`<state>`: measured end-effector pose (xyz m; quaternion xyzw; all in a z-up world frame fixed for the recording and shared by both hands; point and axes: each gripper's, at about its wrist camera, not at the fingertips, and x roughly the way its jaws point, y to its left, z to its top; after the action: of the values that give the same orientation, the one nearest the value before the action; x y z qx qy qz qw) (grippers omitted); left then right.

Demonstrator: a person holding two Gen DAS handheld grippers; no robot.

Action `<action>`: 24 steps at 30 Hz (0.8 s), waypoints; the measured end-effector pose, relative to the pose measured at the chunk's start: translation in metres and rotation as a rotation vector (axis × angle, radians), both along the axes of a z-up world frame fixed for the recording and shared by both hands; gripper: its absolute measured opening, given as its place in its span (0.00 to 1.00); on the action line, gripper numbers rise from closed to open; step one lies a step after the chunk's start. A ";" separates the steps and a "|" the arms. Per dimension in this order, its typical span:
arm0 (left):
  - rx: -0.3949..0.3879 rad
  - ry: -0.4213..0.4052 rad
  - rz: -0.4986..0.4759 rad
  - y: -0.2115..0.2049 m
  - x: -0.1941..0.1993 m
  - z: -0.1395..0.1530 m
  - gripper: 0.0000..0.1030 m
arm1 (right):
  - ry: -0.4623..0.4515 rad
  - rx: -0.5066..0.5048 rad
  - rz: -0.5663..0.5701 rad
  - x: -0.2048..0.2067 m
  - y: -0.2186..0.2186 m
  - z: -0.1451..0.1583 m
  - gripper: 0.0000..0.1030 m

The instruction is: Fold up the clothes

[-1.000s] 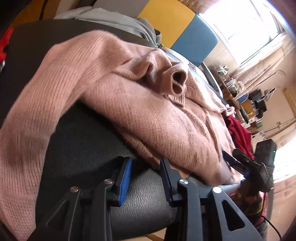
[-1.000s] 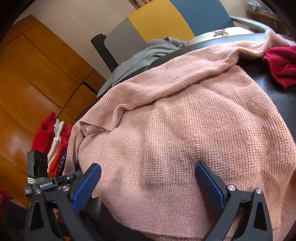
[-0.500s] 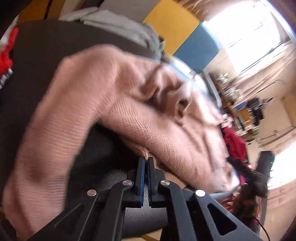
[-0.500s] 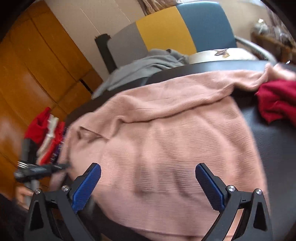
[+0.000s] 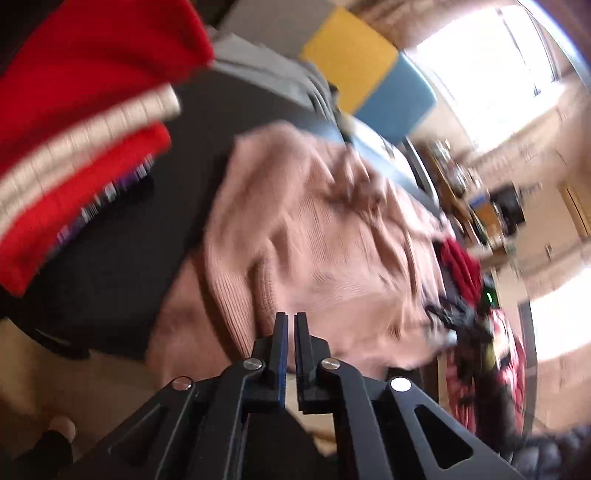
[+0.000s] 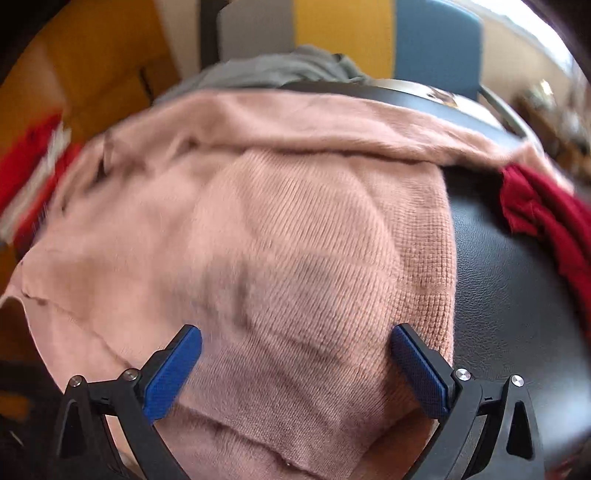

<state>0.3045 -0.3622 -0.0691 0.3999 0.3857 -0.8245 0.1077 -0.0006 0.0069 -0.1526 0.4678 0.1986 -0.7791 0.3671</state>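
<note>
A pink knit sweater (image 5: pixel 317 236) lies spread over a black leather seat (image 5: pixel 122 236). My left gripper (image 5: pixel 290 317) is shut on the sweater's near ribbed edge, lifted off the seat. The left wrist view is blurred by motion. In the right wrist view the sweater (image 6: pixel 258 229) covers most of the black seat (image 6: pixel 498 280). My right gripper (image 6: pixel 295 354) is wide open, its blue pads on either side of the sweater's near part, holding nothing.
Folded red and cream clothes (image 5: pixel 74 110) are stacked at the left. A dark red garment (image 6: pixel 546 218) lies on the seat at the right. A grey garment (image 6: pixel 280 70) and a grey, yellow and blue chair back (image 6: pixel 343 29) stand behind. Orange wood panels (image 6: pixel 96 70) are at the left.
My left gripper closed on the sweater's edge and pulled it back and up, and the red folded stack came into its view. The right gripper stayed open and shifted over the sweater.
</note>
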 end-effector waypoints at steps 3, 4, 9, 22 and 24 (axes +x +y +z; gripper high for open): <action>0.029 -0.021 -0.005 0.005 0.008 -0.011 0.09 | -0.003 0.006 0.005 0.000 0.005 0.001 1.00; 0.038 -0.028 -0.007 0.006 0.011 -0.015 0.10 | -0.011 0.006 0.003 -0.001 0.007 0.001 1.00; -0.198 -0.102 0.029 0.021 -0.002 -0.015 0.28 | 0.002 -0.014 -0.016 -0.004 0.010 -0.001 1.00; -0.334 -0.240 -0.093 0.026 -0.061 -0.044 0.12 | 0.070 -0.070 -0.072 0.011 0.001 -0.003 1.00; -0.293 -0.188 -0.061 0.012 -0.060 -0.030 0.11 | 0.078 -0.079 -0.075 0.011 0.001 -0.003 1.00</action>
<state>0.2442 -0.3501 -0.0994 0.4667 0.2374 -0.8337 0.1755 0.0104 0.0081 -0.1560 0.4296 0.1643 -0.8171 0.3477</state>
